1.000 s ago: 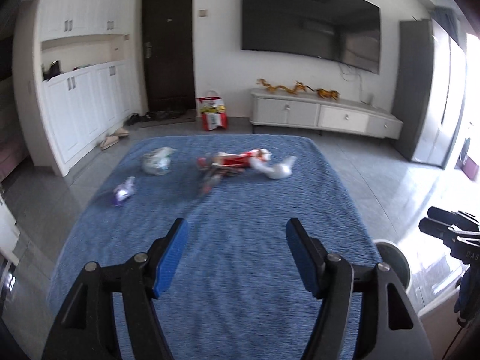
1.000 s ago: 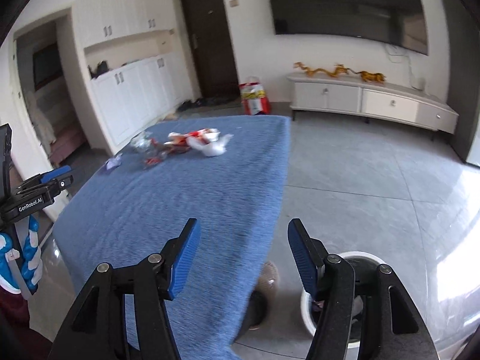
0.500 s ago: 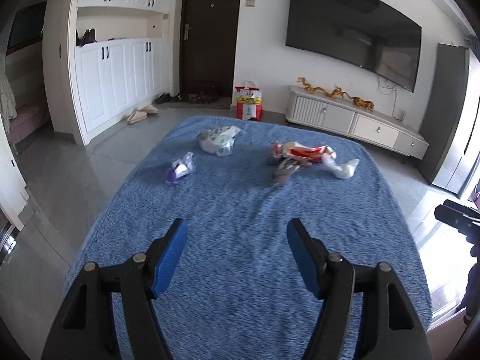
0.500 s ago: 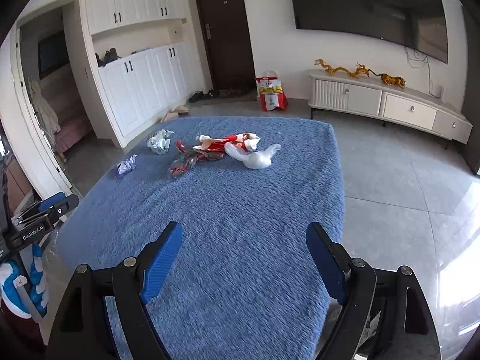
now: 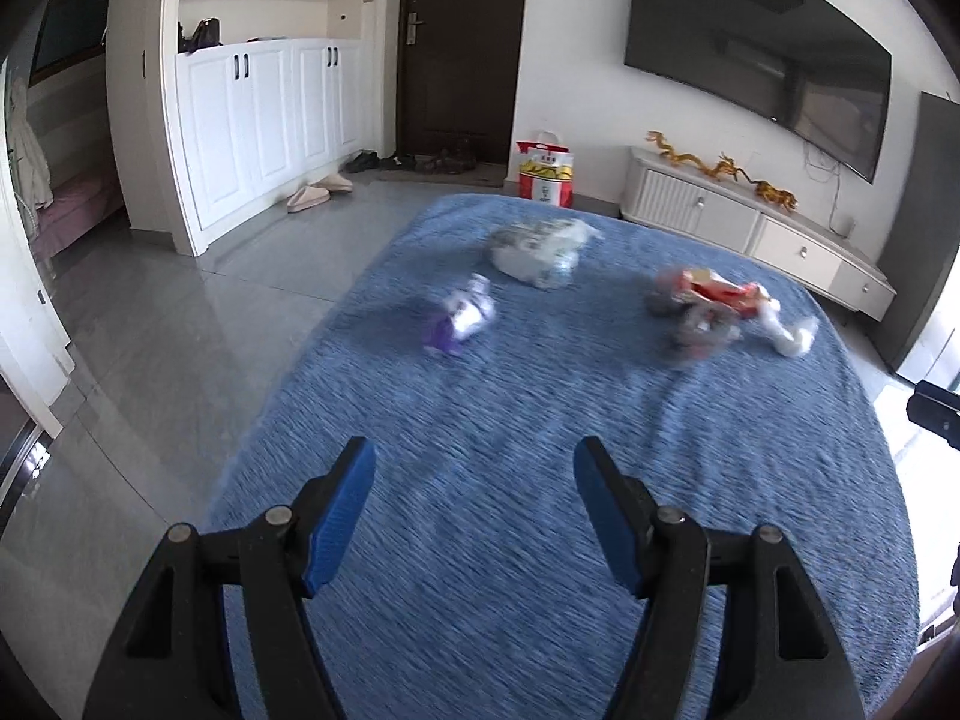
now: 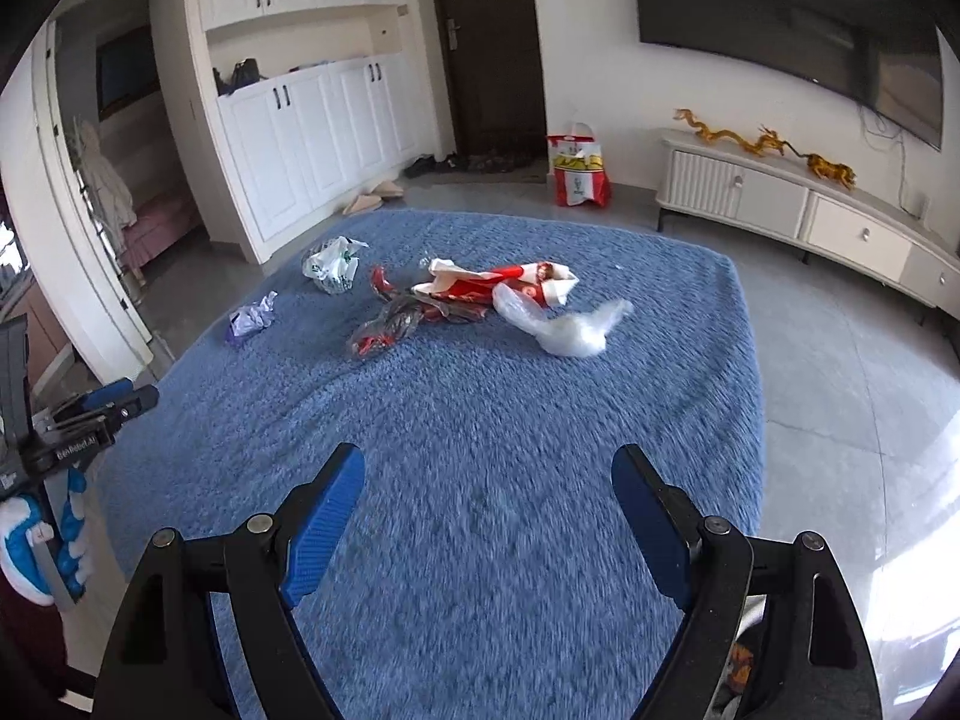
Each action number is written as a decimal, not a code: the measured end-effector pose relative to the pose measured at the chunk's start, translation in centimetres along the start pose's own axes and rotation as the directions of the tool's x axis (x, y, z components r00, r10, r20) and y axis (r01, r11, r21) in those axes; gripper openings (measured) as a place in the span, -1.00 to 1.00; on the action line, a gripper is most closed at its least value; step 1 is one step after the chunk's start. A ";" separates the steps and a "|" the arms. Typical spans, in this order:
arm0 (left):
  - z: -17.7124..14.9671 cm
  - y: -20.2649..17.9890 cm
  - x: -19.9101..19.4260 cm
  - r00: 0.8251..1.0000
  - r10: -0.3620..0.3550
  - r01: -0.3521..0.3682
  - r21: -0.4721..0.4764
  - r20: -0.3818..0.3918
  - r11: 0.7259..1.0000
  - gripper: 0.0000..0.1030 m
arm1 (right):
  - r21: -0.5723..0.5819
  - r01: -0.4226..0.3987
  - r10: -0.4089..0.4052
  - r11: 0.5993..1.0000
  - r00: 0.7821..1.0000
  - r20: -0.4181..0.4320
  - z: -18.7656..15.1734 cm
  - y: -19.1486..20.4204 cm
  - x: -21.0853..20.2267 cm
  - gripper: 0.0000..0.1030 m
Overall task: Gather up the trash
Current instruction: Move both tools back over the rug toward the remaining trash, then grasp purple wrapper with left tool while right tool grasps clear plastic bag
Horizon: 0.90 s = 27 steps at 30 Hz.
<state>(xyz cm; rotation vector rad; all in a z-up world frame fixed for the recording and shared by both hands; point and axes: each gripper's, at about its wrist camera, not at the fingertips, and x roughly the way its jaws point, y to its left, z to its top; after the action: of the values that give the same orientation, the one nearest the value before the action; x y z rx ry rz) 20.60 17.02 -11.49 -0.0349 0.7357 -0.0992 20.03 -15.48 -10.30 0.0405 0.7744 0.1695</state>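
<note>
Trash lies at the far part of a blue cloth-covered table [image 6: 492, 480]. There is a purple wrapper [image 5: 459, 318] [image 6: 249, 319], a white and green plastic bag [image 5: 537, 249] [image 6: 332, 264], a red and white wrapper [image 6: 498, 285] [image 5: 711, 294], a dark clear wrapper [image 6: 390, 327] and a clear plastic bag [image 6: 567, 327] [image 5: 792, 336]. My left gripper [image 5: 474, 474] is open and empty over the table's near left part. My right gripper [image 6: 489, 480] is open and empty over the near middle, well short of the trash.
A red and white shopping bag [image 6: 576, 165] stands on the floor by the dark door. A white TV cabinet [image 6: 804, 216] runs along the right wall and white cupboards [image 6: 318, 138] along the left. The left gripper shows at the left edge of the right wrist view [image 6: 84, 420].
Both grippers have swung left and moved forward over the table. The trash now looks nearer in both views. The floor bin has left the right wrist view.
</note>
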 end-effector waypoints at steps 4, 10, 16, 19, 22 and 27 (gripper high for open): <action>2.0 1.7 2.3 1.000 -0.013 0.013 -0.007 0.002 1.000 0.31 | -0.023 -0.012 0.012 1.000 1.000 -0.002 1.9 -0.4 3.0 0.63; 4.8 1.7 7.6 0.998 -0.038 0.039 0.025 -0.040 0.999 0.31 | -0.125 0.002 -0.002 0.992 1.000 0.003 5.5 -0.2 7.5 0.62; 6.6 0.9 12.6 0.996 -0.028 0.031 0.034 -0.079 0.999 0.31 | -0.176 0.018 -0.025 0.984 0.999 -0.040 6.8 -1.6 12.0 0.58; 7.0 0.7 14.4 0.994 -0.028 0.031 0.029 -0.104 0.999 0.30 | -0.197 0.036 -0.051 0.980 0.996 -0.073 6.6 -2.4 13.8 0.54; 7.0 0.9 15.6 0.992 -0.026 0.027 0.005 -0.122 1.000 0.26 | -0.204 0.050 -0.071 0.978 0.993 -0.099 6.4 -3.3 15.1 0.41; 6.8 1.1 15.9 0.990 -0.025 0.024 -0.009 -0.137 1.000 -0.39 | -0.205 0.076 -0.100 0.976 0.989 -0.108 6.0 -4.7 15.2 -0.21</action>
<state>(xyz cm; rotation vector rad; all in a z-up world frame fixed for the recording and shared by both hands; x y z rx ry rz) 36.92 16.49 -17.14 -0.0446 0.8728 -0.1235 35.52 -17.43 -17.00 -0.1969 0.8723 0.1658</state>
